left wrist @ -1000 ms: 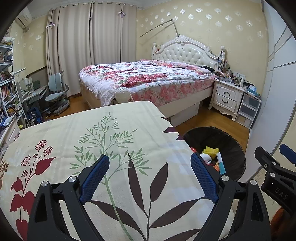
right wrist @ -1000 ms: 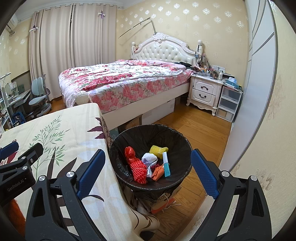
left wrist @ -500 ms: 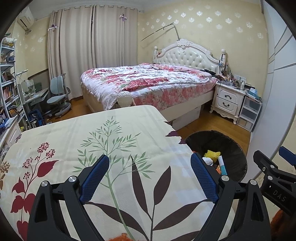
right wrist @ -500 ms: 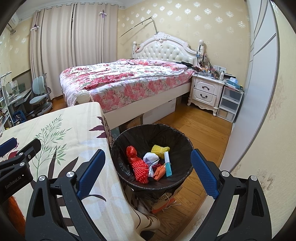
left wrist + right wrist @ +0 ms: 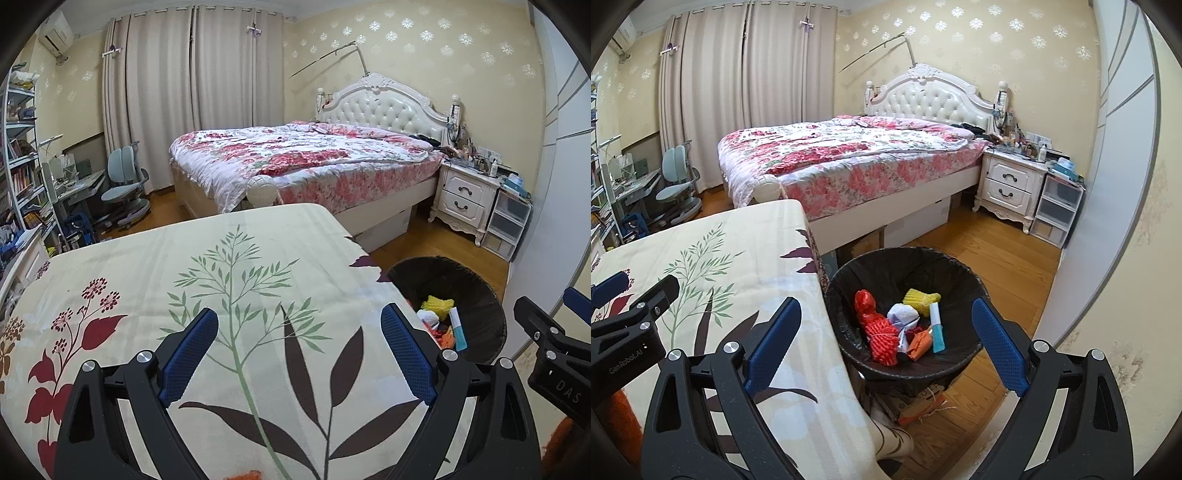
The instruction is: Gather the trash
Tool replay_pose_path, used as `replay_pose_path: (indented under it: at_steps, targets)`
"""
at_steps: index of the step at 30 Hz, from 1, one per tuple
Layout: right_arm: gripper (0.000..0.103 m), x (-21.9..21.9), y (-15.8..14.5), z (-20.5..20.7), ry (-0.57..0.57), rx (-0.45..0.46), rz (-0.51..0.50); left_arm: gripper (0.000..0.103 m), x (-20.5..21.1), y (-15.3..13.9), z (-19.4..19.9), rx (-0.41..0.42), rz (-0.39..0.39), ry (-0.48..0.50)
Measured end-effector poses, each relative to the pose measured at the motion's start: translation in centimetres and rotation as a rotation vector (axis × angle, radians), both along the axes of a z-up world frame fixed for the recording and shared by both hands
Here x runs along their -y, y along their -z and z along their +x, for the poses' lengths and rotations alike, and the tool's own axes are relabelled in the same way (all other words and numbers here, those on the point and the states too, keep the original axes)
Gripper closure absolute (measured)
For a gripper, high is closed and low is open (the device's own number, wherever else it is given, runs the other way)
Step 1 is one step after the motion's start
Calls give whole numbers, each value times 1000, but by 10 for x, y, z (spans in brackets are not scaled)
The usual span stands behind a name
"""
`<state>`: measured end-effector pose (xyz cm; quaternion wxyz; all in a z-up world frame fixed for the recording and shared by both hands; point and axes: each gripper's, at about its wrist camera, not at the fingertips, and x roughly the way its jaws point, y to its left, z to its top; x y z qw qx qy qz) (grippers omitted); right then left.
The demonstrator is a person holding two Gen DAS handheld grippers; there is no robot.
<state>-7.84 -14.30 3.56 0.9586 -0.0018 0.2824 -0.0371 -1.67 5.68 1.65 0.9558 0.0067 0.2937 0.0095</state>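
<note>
A black-lined trash bin (image 5: 849, 291) stands on the floor at the table's right edge; it also shows in the left wrist view (image 5: 480, 291). Inside lie red netting (image 5: 882, 338), a yellow piece (image 5: 919, 297), white paper (image 5: 903, 314), an orange scrap (image 5: 919, 341) and a light blue tube (image 5: 937, 328). My right gripper (image 5: 886, 343) is open and empty above the bin's near side. My left gripper (image 5: 299, 354) is open and empty over the leaf-patterned tablecloth (image 5: 240, 266). An orange thing (image 5: 247, 474) peeks in at the bottom edge below it.
A bed (image 5: 849, 158) with a floral quilt stands behind the table. A white nightstand (image 5: 1010, 184) and plastic drawers (image 5: 1058, 206) are at the right wall. A desk chair (image 5: 123, 188) and shelves (image 5: 22, 173) are at the left. Wooden floor (image 5: 997, 254) surrounds the bin.
Both grippers have drawn back and risen slightly, so the table and bin sit a little lower in view. An orange thing has come into sight at the left wrist view's bottom edge. Jaws unchanged.
</note>
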Motion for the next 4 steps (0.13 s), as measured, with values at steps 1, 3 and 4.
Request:
replay_pose_path:
  at_steps: [1,3,4]
  targets:
    - [12,-5,0,3,-13,-4,-2,14,-5,2,1,-6,3,-12]
    - [12,-14,1,7,-35,-11,-1,14,-19,7,3,-21,13,-42]
    - [12,-20,1,10,-53,-14,-1,14,-26,9,4,-29,16,-55]
